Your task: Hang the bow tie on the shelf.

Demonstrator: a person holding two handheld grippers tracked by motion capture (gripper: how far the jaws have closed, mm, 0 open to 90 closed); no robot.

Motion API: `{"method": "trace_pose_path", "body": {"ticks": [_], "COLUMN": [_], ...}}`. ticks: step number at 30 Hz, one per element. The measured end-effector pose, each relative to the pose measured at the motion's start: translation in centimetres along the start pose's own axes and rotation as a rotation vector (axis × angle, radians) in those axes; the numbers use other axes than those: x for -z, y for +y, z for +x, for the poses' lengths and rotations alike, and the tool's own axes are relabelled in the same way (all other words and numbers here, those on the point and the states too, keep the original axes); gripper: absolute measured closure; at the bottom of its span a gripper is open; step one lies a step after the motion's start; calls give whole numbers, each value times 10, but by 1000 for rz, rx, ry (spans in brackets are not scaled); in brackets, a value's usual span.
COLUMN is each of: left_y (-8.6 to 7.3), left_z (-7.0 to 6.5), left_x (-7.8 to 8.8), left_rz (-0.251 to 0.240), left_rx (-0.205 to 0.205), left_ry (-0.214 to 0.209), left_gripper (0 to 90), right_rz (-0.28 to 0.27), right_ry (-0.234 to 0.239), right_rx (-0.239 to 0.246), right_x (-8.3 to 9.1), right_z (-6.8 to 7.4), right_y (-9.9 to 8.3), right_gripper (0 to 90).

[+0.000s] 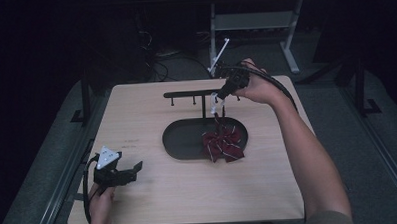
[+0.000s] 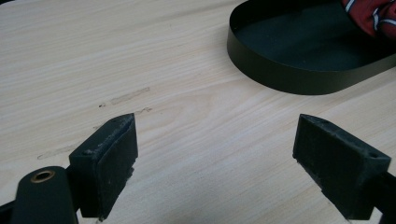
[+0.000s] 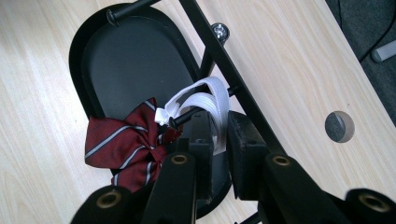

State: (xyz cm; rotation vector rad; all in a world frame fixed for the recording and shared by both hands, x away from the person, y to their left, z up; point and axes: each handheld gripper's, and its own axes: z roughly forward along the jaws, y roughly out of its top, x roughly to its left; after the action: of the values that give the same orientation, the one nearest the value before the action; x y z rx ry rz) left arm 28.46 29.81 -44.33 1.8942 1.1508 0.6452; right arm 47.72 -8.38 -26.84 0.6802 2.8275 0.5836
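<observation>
The bow tie (image 1: 222,144) lies at the right end of the black oval tray (image 1: 180,137), its long axis running roughly across the tray. Its white strap (image 3: 205,100) is drawn upward and looped over a peg of the black rack (image 1: 193,94) standing at the tray's far side. The strap is pinched by the right tool (image 3: 219,135), its jaws pressed together. Hanging seems under way; the bow itself is not yet lifted clear. The left tool (image 2: 217,154) is held spread over the bench (image 1: 136,109), near the tray's left end.
</observation>
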Motion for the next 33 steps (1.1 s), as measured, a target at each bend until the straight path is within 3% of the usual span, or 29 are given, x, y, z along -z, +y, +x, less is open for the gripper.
{"method": "trace_pose_path", "body": {"ticks": [33], "left_y": [0], "left_z": [-1], "left_x": [1], "left_rz": [-3], "left_rx": [2], "left_ry": [-4], "left_gripper": [136], "right_rz": [10], "right_ry": [1], "right_rx": [5], "right_x": [-1], "right_z": [2], "right_y": [-5], "right_gripper": [695]}}
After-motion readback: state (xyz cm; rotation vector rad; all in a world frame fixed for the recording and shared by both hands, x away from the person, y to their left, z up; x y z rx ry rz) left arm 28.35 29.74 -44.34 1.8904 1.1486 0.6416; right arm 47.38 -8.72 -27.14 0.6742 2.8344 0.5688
